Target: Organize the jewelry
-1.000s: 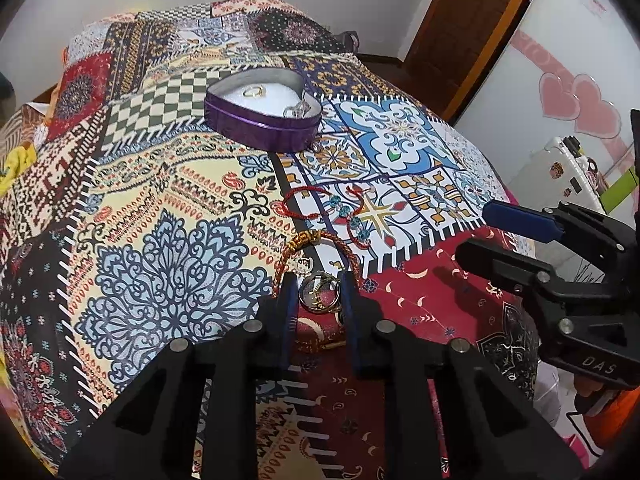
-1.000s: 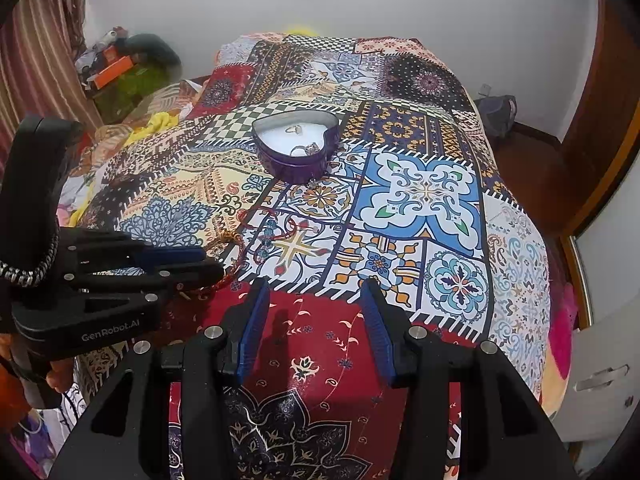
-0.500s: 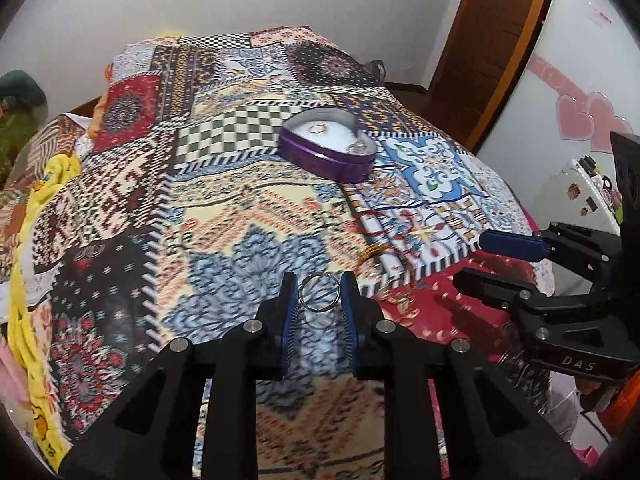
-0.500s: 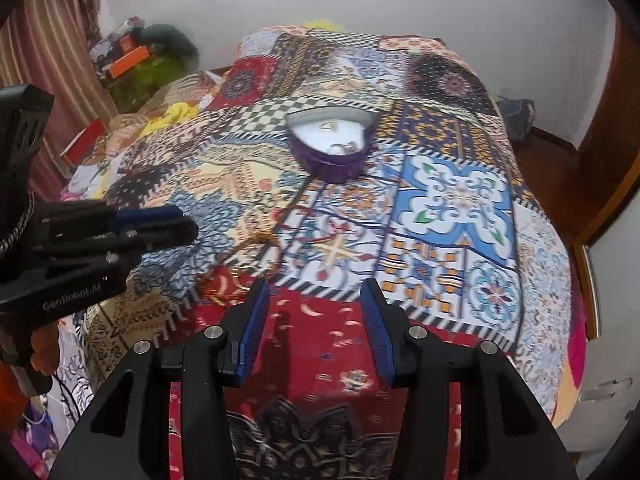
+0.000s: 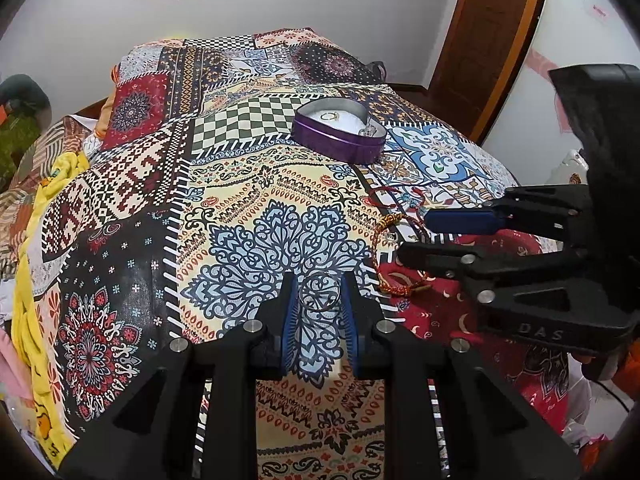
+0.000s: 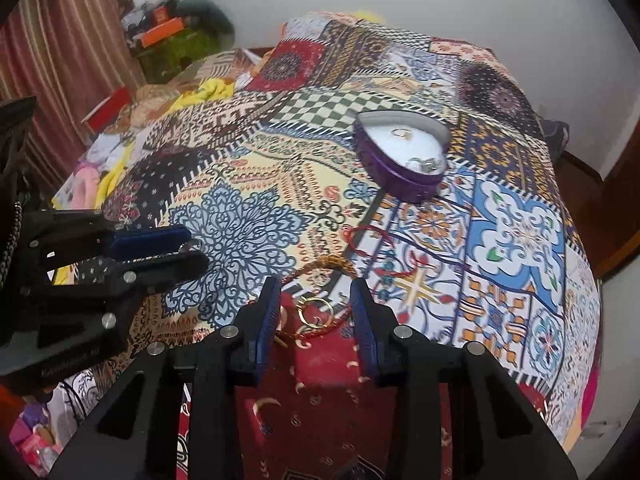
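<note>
A: While I hold the left gripper [image 5: 319,300] over the bedspread [image 5: 248,200], its blue pads are clenched on a thin silver ring [image 5: 319,293], which stands upright between the tips, clear of the cloth.

B: Right side?

A: The right gripper [image 6: 316,304] points down at the red patch. Its jaws have just been closing in but aren't pressing on anything yet. A gold ring [image 6: 316,312] lies flat on the cloth between them, slightly nearer the left pad, with a braided orange-red bracelet [image 6: 324,264] curling past it towards 12 o'clock.

B: The box?

A: A heart-shaped purple tin [image 6: 402,152], at 1 o'clock from the right jaws and well apart from them. It has a ribbed metal wall and a white padded inside. There's a small gold ring [image 5: 330,116] in it, and a silvery piece [image 5: 370,132] at the point of the heart; I can't tell what that is.

B: Anything else loose?

A: A red thread bracelet [image 6: 372,240] with small beads, on the blue tile print between the tin and the right jaws. The bedspread is printed patchwork, soft and rumpled.
</note>
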Action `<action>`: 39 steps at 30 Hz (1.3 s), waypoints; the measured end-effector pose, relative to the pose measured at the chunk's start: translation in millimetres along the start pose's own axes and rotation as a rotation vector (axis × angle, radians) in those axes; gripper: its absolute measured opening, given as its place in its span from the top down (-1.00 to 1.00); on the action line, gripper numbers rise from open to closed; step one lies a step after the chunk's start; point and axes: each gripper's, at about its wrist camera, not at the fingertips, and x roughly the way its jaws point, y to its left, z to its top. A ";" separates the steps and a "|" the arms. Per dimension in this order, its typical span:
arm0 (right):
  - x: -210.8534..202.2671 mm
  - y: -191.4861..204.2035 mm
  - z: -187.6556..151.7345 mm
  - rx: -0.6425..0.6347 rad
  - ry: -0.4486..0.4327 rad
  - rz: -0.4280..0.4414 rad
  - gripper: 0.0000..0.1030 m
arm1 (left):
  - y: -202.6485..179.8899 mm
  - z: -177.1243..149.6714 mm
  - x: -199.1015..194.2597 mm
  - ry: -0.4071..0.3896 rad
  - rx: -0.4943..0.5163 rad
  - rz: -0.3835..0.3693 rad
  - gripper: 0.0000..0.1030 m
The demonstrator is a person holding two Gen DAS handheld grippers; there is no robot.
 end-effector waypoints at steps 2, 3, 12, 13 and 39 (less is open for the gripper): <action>6.1 0.8 -0.1 -0.007 0.024 0.005 0.37 | 1.3 -0.7 0.6 0.000 -0.004 -0.006 0.61; 8.6 0.8 -1.0 -0.011 0.034 0.003 0.37 | 1.8 -1.1 1.0 0.000 -0.006 -0.007 0.61; 14.4 -2.5 -5.9 -0.039 0.056 -0.016 0.56 | 10.1 -5.2 6.8 0.011 -0.034 -0.007 0.61; 14.5 -1.6 -6.5 -0.049 0.057 -0.020 0.56 | 10.3 -5.5 6.7 0.011 -0.037 -0.007 0.61; -22.2 -19.0 9.5 0.015 -0.063 -0.035 0.83 | -6.3 24.7 -13.4 -0.075 -0.010 0.008 0.61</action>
